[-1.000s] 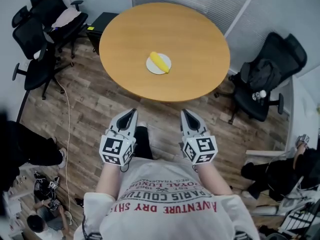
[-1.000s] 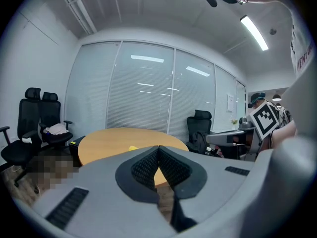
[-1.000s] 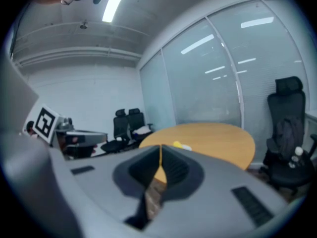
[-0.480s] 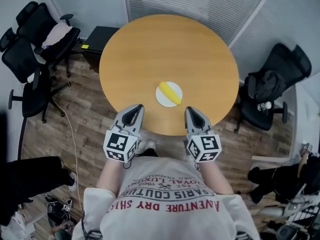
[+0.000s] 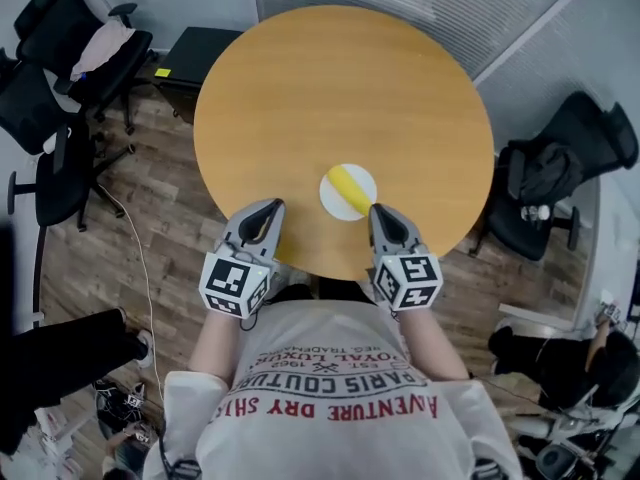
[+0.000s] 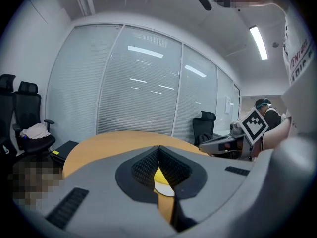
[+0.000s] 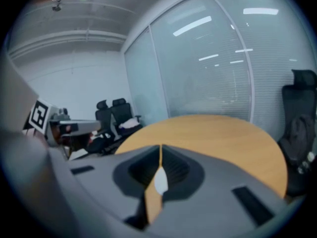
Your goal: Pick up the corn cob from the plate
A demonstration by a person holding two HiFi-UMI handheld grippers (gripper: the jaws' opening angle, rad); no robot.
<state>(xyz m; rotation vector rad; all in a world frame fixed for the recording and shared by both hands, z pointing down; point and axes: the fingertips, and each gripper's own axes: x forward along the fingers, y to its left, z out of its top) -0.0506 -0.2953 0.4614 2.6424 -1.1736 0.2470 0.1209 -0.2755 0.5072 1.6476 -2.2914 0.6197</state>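
You hold your left gripper (image 5: 268, 208) and your right gripper (image 5: 378, 211) side by side over the near edge of the round wooden table (image 5: 330, 88). Both point away from you, toward the middle of the table.

The corn cob (image 5: 347, 181) is yellow. It lies on a small white plate (image 5: 335, 204) on the table, close to the near edge. The plate sits between the two gripper tips and a little past them. The tip of your right gripper is just beside the plate's near rim. Your left gripper is a bit farther off, to the plate's left. Neither gripper touches the corn cob or the plate.

In the left gripper view, the two jaws of the left gripper (image 6: 158, 148) meet at the tip. They are closed and hold nothing. Through the little gap lower down you can see the corn cob (image 6: 159, 175) on the plate (image 6: 167, 189), farther out on the table (image 6: 114, 143).

In the right gripper view, the jaws of the right gripper (image 7: 160, 147) are pressed together too, with nothing in them. A bit of the white plate (image 7: 160, 179) shows through the gap, and the table (image 7: 218, 133) spreads out behind.

Black office chairs (image 5: 60, 58) stand on the wood floor (image 5: 150, 238) to the left of the table. One more black chair (image 5: 590, 133) stands to the right, with a dark bag (image 5: 545, 173) on its seat.
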